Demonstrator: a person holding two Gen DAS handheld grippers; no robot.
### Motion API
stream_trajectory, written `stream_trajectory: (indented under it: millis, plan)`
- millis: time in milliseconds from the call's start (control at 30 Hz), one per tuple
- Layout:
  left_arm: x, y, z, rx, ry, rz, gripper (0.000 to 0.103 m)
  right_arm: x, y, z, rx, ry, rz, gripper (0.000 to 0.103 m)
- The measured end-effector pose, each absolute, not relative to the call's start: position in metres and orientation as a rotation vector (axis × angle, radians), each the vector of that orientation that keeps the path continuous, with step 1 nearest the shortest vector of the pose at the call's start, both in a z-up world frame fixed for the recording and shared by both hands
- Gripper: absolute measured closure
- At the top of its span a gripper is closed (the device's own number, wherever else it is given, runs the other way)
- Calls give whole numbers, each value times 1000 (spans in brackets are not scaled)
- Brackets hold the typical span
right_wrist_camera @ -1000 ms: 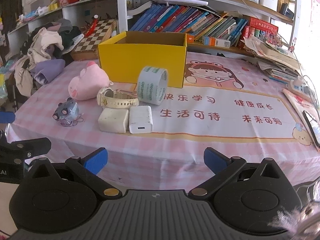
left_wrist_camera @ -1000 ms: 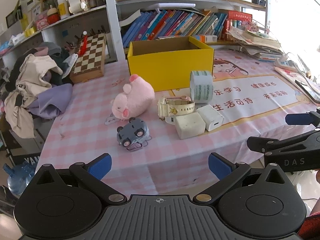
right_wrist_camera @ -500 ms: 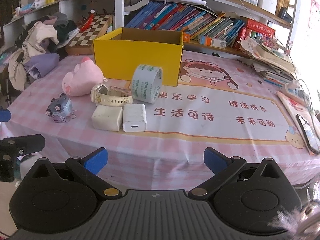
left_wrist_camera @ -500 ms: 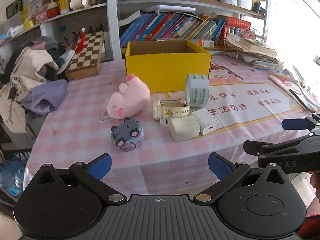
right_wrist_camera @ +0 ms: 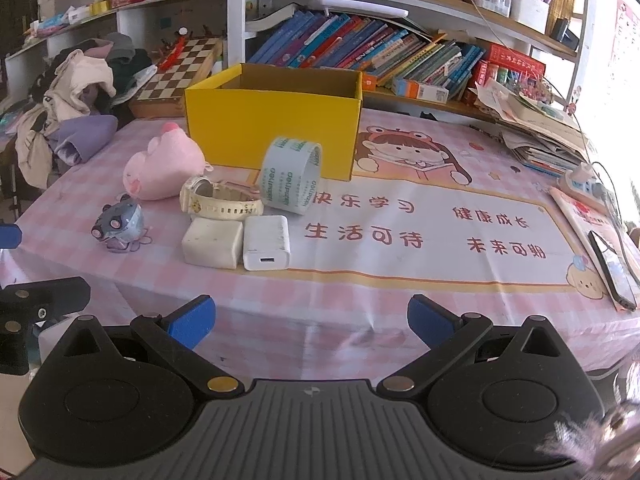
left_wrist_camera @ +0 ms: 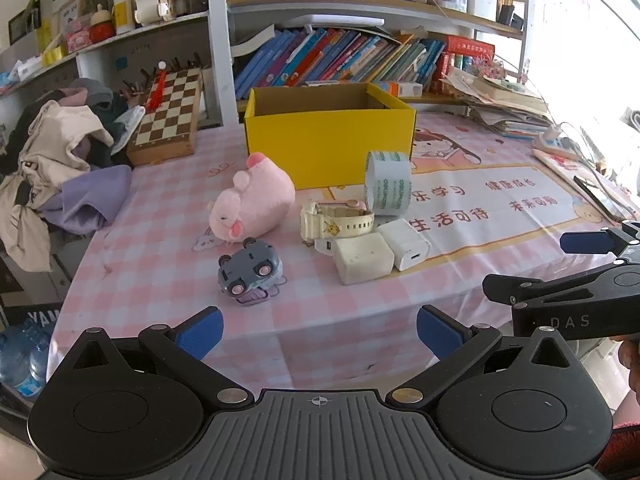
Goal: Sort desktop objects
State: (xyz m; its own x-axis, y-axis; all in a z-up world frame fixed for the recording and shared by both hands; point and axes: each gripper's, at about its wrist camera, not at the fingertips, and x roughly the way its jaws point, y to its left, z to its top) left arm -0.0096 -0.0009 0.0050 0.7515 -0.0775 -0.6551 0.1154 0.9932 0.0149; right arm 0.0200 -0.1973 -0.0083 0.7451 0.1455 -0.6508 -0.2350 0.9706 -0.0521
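My left fingers (left_wrist_camera: pixel 318 330) and right fingers (right_wrist_camera: pixel 311 318) hang spread and empty off the near edge of the worktop (right_wrist_camera: pixel 400 280). Toy car (left_wrist_camera: pixel 250 272), plush pig (left_wrist_camera: pixel 252 204), watch (left_wrist_camera: pixel 336 222), tape roll (left_wrist_camera: pixel 388 188) and two chargers (right_wrist_camera: pixel 236 242) lie clustered just near of the open yellow box (left_wrist_camera: pixel 330 140). I judge it best to start with an outlying item, closing squarely across its narrow sides.

Yellow cardboard box (left_wrist_camera: pixel 330 150), open-topped, is set upright at 12 o'clock of the cluster. Tape roll (left_wrist_camera: pixel 388 188) is stood on edge just before it. Pink plush pig (left_wrist_camera: pixel 252 204) is laid at 10 o'clock. Cream watch (left_wrist_camera: pixel 336 222) is centred. Grey toy car (left_wrist_camera: pixel 250 272) is overturned at 8 o'clock. Two white chargers (left_wrist_camera: pixel 382 250) are laid touching at 5 o'clock.
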Motion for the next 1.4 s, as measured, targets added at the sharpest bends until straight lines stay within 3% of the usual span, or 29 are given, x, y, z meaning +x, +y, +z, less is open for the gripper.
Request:
stream_trajectory:
  millis: [1400]
  plan:
    - [-14,4,7,51,660,-171,0,13,-179,-5,-202,647,292,0]
